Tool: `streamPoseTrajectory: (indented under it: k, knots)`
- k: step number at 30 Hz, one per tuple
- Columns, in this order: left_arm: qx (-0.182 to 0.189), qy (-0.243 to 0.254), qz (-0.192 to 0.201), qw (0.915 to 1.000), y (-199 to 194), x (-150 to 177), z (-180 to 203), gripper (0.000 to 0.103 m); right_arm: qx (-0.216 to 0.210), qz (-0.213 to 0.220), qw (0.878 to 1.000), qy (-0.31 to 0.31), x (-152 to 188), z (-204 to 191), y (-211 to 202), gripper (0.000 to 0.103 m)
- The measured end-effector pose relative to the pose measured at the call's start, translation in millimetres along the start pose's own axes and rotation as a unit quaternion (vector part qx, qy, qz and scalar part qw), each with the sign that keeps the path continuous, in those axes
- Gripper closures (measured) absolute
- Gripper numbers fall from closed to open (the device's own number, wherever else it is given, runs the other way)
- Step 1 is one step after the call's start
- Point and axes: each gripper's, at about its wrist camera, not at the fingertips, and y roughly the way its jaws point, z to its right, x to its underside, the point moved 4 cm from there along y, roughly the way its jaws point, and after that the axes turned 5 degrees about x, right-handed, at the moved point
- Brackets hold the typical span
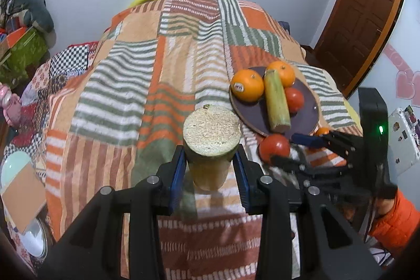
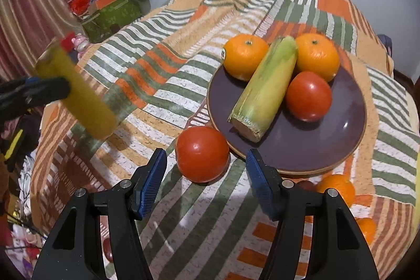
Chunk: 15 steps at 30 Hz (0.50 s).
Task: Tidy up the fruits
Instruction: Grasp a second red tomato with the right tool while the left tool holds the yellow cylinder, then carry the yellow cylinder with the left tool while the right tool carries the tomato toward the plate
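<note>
- On the striped patchwork blanket that covers the worktop sits a dark purple plate, toward the right side in both views.
- On that plate lie two oranges, one to the left of a cut length of sugarcane and the other to its right; the left one carries a small sticker.
- A red tomato rests on the plate too, just right of the cane and in front of the right-hand orange.
- The cane on the plate lies slanted, its cut end facing the near rim.
- The left hand-held gripper is clamped on a second piece of sugarcane; its blue pads press on both sides of the stalk, and the pale fibrous cut end faces the camera.
- From the right wrist view this held cane appears tilted and raised clear of the blanket, well left of the plate.
- The right hand-held gripper has its jaws apart, clamped on nothing.
- A second tomato lies on the blanket just off the plate's near-left rim; it sits ahead of and between the blue pads, not touched by either.
- Two more oranges lie on the blanket near the plate's front edge, one close to the rim and another nearer the camera, partly hidden by the gripper finger.
- An orange sleeve shows behind the right gripper in the left wrist view.
</note>
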Motion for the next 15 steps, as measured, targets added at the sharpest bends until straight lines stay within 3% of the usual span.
streamPoseTrajectory:
  k: [6,15]
  knots:
    - [0.004,-0.006,-0.01,0.9999,5,9,-3,0.067,-0.003,-0.02,1.0,-0.006,-1,-6,10,0.06]
    - [0.021,0.008,0.002,0.9997,8,-9,19,0.067,-0.003,-0.006,1.0,-0.011,0,4,-9,0.062]
